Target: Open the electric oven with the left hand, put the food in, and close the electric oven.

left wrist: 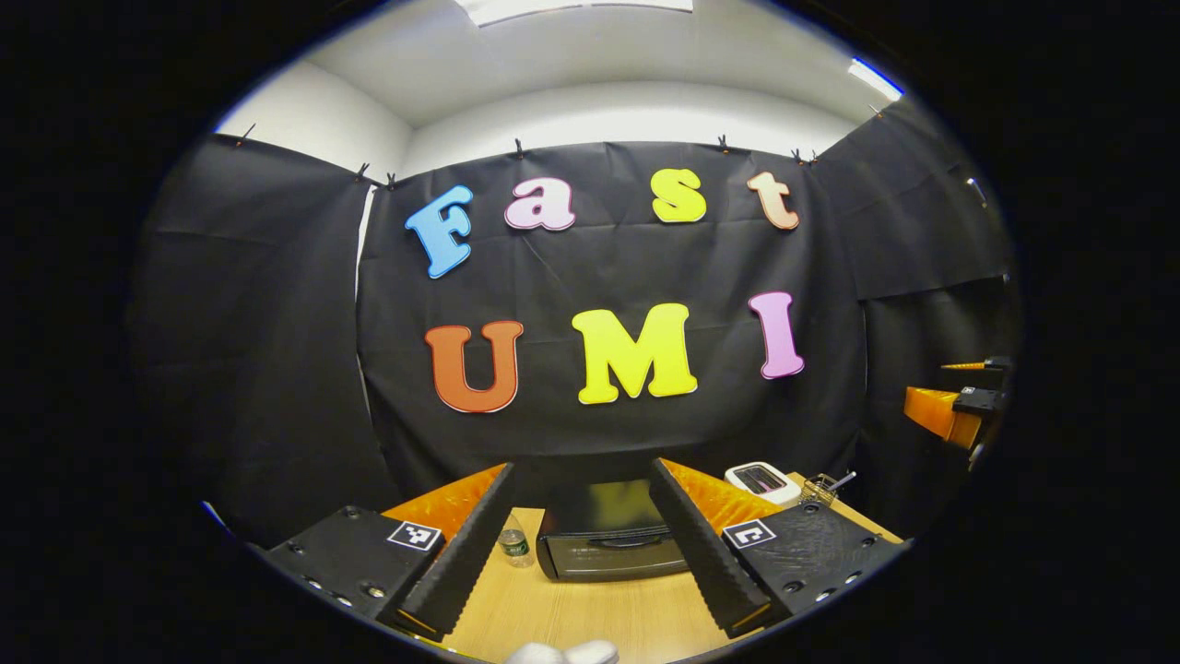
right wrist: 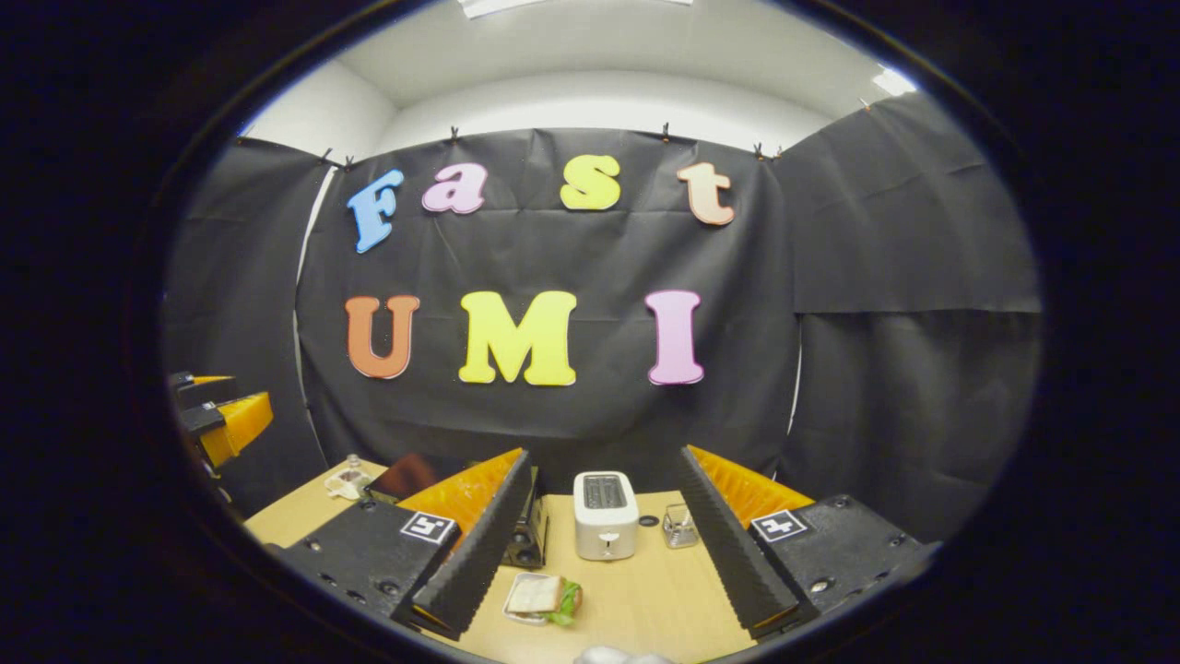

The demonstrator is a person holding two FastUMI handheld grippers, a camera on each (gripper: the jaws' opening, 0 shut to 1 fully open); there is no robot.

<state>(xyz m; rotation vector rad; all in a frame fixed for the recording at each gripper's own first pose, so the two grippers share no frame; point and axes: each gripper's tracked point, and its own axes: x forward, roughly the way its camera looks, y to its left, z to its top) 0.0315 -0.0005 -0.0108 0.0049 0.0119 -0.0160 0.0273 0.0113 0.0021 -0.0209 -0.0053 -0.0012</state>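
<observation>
Left hand-held gripper hangs wide and empty above the bench, facing the closed electric oven near the far edge. Right hand-held gripper, wide too, hovers over the sandwich before the toaster. Best lower squarely onto the oven's door handle.

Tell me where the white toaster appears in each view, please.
Left gripper view: the white toaster sits on the table's far right, behind the right finger, right of the electric oven.
Right gripper view: it stands at lower centre, between the two fingers.
Shared landmark: the small wire basket just right of it.
</observation>
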